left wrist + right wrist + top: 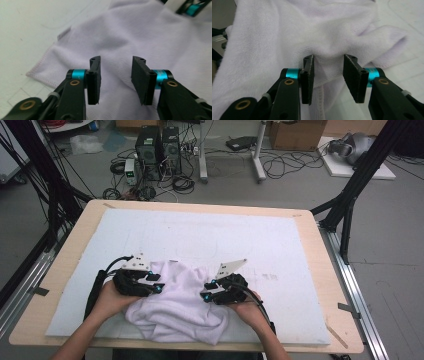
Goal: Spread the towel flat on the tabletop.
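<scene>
**Both claws slack over the towel**

I hold a claw in each hand at the near edge of the table (75, 227); between them lies the towel (175, 312), a pale, soft cloth, crumpled and bunched rather than flat, on the white sheet (210, 237) that covers most of the tabletop; the heap sits close to my side, its near folds reaching almost to the sheet's front edge.

My left claw (156, 283) rests at the towel's left side, pointing right across the cloth; in the left gripper view (116, 75) its jaws stand apart with a clear gap; the towel (130, 42) spreads beneath and beyond them, its stitched hem running off to the left onto the sheet (27, 27); the pads press on nothing, so this claw is released.

My right claw (207, 292) sits at the towel's right side, pointing left toward the other; in the right gripper view (328, 75) its jaws also stand apart; a fold of towel (287, 32) with its hem lies in the gap between them, but the pads do not pinch it; released as well.

The two claws face each other across the heap, near but not touching; my hands (112, 300) grip them from below.
</scene>
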Demonstrator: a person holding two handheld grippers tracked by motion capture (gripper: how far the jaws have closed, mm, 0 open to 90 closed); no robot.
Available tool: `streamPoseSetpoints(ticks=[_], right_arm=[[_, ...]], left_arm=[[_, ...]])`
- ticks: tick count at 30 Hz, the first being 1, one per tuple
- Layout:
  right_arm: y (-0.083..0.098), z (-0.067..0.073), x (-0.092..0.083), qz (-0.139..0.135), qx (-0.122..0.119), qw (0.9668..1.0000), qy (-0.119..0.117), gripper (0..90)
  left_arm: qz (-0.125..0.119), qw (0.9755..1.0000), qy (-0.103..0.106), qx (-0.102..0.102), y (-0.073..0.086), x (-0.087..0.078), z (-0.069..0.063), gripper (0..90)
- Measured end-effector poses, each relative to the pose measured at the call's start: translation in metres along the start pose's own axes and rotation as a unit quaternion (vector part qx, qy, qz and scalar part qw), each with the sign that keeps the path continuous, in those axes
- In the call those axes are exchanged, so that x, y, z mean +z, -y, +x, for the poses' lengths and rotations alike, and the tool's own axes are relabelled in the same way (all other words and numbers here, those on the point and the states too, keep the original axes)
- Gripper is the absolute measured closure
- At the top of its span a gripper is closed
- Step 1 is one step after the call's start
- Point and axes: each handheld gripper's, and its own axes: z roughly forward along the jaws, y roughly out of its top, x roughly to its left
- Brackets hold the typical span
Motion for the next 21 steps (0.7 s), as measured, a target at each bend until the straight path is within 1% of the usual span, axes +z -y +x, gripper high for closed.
streamPoseSetpoints(ticks=[1,2,3,4,5,6,8,9,10,11,13,16,19,20,21], right_arm=[[0.0,0.0,0.004,0.001,0.002,1.0,-0.004,61.0],[0.0,-0.001,0.007,0.003,0.002,1.0,-0.006,63.0],[0.0,-0.002,0.009,0.006,0.004,0.9999,-0.008,66.2],[0.0,-0.004,0.012,0.005,0.007,0.9999,-0.011,69.5],[0.002,-0.006,0.015,0.004,0.015,0.9997,-0.02,75.6],[0.002,-0.007,0.016,0.005,0.017,0.9995,-0.025,80.8],[0.004,-0.007,0.016,0.0,0.014,0.9994,-0.033,84.5],[0.004,-0.007,0.016,-0.002,0.013,0.9993,-0.034,85.2],[0.004,-0.007,0.013,-0.005,0.013,0.9993,-0.034,85.5],[0.003,-0.007,0.01,-0.011,0.014,0.9992,-0.035,85.7],[0.003,-0.005,0.003,-0.021,0.013,0.9993,-0.03,85.8],[0.002,-0.002,-0.014,-0.032,0.003,0.9993,-0.021,85.9],[0.001,0.002,-0.035,-0.045,-0.003,0.999,-0.005,86.0],[0.001,0.003,-0.044,-0.051,-0.004,0.9987,-0.001,86.0],[0.001,0.004,-0.054,-0.058,-0.004,0.9983,0.005,86.0]], left_arm=[[0.01,0.9999,-0.002,-0.007,0.003,0.006,0.003,57.9],[0.017,0.9998,-0.003,-0.011,0.005,0.01,0.005,58.9],[0.029,0.9994,-0.004,-0.017,0.008,0.016,0.007,60.9],[0.033,0.9992,0.002,-0.02,0.012,0.02,0.007,65.1],[0.029,0.9995,-0.001,-0.016,0.013,0.021,0.007,69.5],[0.025,0.9996,-0.004,-0.013,0.013,0.021,0.006,73.3],[0.031,0.9995,0.003,-0.007,0.012,0.021,0.004,82.5],[0.033,0.9995,0.0,0.0,0.011,0.02,0.002,84.6],[0.033,0.9994,0.0,0.003,0.01,0.02,0.002,85.3],[0.03,0.9995,-0.002,0.0,0.009,0.019,0.001,85.7],[0.024,0.9997,0.0,0.004,0.006,0.017,-0.001,86.0],[0.008,0.9999,0.004,0.01,-0.002,0.012,-0.006,86.2],[-0.014,0.9998,0.009,0.012,-0.014,0.008,-0.011,86.3],[-0.022,0.9996,0.01,0.017,-0.021,0.007,-0.013,86.3],[-0.025,0.9995,0.009,0.019,-0.025,0.006,-0.014,86.4]])
